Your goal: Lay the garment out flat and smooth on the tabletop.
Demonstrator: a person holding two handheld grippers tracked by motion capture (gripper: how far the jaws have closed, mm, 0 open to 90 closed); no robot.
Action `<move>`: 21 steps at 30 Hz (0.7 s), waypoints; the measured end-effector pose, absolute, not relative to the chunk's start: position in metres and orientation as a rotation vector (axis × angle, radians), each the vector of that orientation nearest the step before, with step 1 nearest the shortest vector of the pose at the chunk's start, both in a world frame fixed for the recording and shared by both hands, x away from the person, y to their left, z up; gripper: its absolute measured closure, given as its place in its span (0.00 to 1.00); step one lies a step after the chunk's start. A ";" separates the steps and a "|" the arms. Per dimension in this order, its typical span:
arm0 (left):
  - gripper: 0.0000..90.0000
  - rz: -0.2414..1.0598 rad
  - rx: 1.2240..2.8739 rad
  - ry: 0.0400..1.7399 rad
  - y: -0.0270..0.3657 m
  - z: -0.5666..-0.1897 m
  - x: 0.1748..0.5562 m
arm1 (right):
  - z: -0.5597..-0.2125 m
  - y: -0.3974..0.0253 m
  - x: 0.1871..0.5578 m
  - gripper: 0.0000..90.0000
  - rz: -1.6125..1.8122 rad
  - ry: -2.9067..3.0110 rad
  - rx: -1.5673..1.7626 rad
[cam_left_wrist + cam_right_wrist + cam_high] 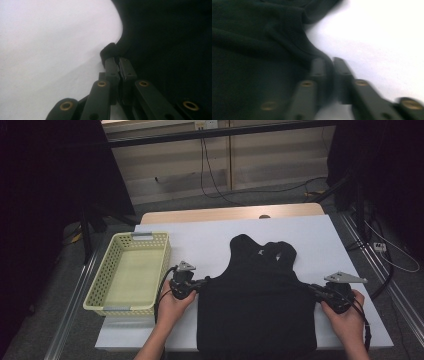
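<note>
Centrally on the white-covered bench (pixel 210 240) lies a black sleeveless top (pixel 257 305), spread flat with its neck end away from you and its hem reaching the near edge. Your left gripper (pixel 205 282) meets the garment at its left side, just below the armhole; in the left gripper view the jaws of that gripper (pixel 119 65) stand pressed together with a small fold of the black fabric (pixel 170 45) pinched at their tips. Your right gripper (pixel 312 288) meets the opposite side edge at about the same height. In the right gripper view, which is blurred, the jaws of this gripper (pixel 329 65) are drawn close with the dark edge of the top (pixel 262 55) caught between them, white bench surface showing to the right. Your left hand (pixel 172 307) and right hand (pixel 345 315) enter from the near edge, one either side of the garment. To the left of the top, apart from it, a pale yellow perforated basket (pixel 100 287) sits on the bench, overhanging its left edge.
</note>
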State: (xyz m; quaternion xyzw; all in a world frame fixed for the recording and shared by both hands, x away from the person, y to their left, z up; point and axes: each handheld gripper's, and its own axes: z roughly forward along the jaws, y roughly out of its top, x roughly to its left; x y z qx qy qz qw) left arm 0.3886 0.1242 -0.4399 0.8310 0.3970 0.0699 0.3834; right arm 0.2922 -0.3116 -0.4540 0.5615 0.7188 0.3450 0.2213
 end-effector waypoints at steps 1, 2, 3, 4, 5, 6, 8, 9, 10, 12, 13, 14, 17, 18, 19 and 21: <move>0.97 0.177 2.115 1.011 0.124 -0.440 0.389 | -0.452 -0.312 0.292 0.95 0.962 1.970 1.543; 0.97 0.177 2.110 1.008 0.124 -0.440 0.389 | -0.448 -0.314 0.290 0.95 0.959 1.946 1.534; 0.97 0.180 2.113 1.008 0.124 -0.439 0.388 | -0.443 -0.317 0.288 0.96 0.960 1.919 1.539; 0.97 0.180 2.112 1.004 0.124 -0.439 0.388 | -0.439 -0.321 0.286 0.96 0.953 1.895 1.548; 0.97 0.175 2.112 1.002 0.124 -0.438 0.388 | -0.436 -0.323 0.283 0.95 0.949 1.887 1.551; 0.97 0.178 2.108 1.003 0.124 -0.438 0.387 | -0.436 -0.325 0.281 0.95 0.966 1.889 1.554; 0.97 0.173 2.110 1.004 0.123 -0.439 0.388 | -0.441 -0.324 0.280 0.89 1.014 1.898 1.547; 0.97 0.174 2.114 1.003 0.123 -0.439 0.389 | -0.444 -0.323 0.280 0.85 1.013 1.896 1.535; 0.97 0.176 2.112 1.009 0.124 -0.439 0.389 | -0.446 -0.321 0.281 0.83 0.990 1.903 1.536; 0.97 0.181 2.105 1.008 0.125 -0.438 0.389 | -0.445 -0.319 0.283 0.77 1.007 1.885 1.524; 0.97 0.184 2.099 1.008 0.126 -0.437 0.389 | -0.443 -0.319 0.284 0.73 1.031 1.868 1.526; 0.97 0.185 2.097 1.006 0.127 -0.436 0.389 | -0.442 -0.319 0.285 0.72 1.034 1.849 1.524; 0.97 0.189 2.086 1.004 0.128 -0.434 0.389 | -0.441 -0.318 0.285 0.70 1.037 1.857 1.535; 0.97 0.184 2.087 1.003 0.128 -0.434 0.388 | -0.443 -0.318 0.284 0.69 1.031 1.869 1.539; 0.97 0.187 2.092 0.998 0.127 -0.435 0.388 | -0.445 -0.317 0.284 0.69 1.025 1.886 1.543; 0.97 0.180 2.091 0.995 0.126 -0.435 0.388 | -0.447 -0.316 0.284 0.68 1.011 1.907 1.547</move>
